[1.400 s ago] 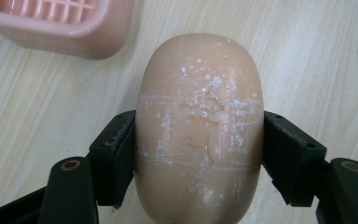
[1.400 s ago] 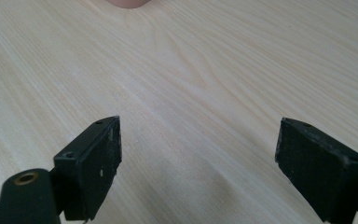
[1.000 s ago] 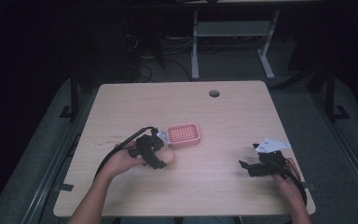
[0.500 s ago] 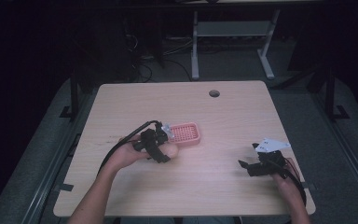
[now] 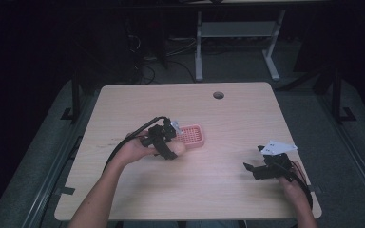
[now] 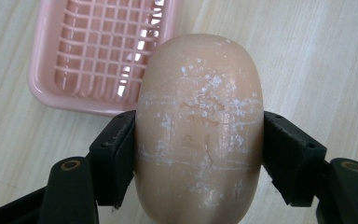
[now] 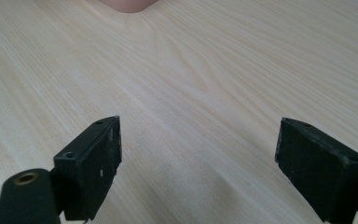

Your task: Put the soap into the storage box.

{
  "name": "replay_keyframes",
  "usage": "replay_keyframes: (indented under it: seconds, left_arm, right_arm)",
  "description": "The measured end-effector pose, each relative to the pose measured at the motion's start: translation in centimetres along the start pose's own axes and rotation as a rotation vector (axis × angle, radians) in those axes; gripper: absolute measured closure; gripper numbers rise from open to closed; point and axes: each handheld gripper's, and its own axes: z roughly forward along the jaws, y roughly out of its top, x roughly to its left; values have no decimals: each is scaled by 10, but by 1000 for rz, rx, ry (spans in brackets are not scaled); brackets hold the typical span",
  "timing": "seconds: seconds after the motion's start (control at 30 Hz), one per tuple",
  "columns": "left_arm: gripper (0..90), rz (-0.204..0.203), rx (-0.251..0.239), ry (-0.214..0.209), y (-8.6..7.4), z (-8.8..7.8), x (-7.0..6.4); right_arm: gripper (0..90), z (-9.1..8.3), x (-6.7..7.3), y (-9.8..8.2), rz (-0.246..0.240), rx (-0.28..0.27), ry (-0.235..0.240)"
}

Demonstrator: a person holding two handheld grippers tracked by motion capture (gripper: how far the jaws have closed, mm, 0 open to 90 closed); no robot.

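While two tools work at the surface [image 5: 228, 118], one soap [image 6: 199, 126] and one tray [image 6: 65, 70] are the things in hand. The left tool [image 5: 164, 141] grips the soap: in the left gripper view both black jaws press its flanks, and the peach oval bar, flecked with white scuffs, stands between them. The soap [image 5: 177, 148] is held just beside the near edge of the tray [image 5: 192, 135], near the middle of the surface; whether it touches the wood cannot be told. The tray is pink, with a slotted grid floor and a raised rim, and nothing lies in it. The right tool [image 5: 260, 167] rests near the right front corner, well apart from the tray, its jaws spread wide over bare wood with nothing between them, as the right gripper view shows [image 7: 198, 154]. A round hole [image 5: 218, 95] marks the far edge of the surface.
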Motion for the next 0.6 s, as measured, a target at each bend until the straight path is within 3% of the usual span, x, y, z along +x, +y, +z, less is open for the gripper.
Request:
replay_keyframes:
  seconds: [0.6]
  left_arm:
    - [319,13,15,-3,23,1,20]
  right_arm:
    - [139,-2,-2,0,13,-11,-5]
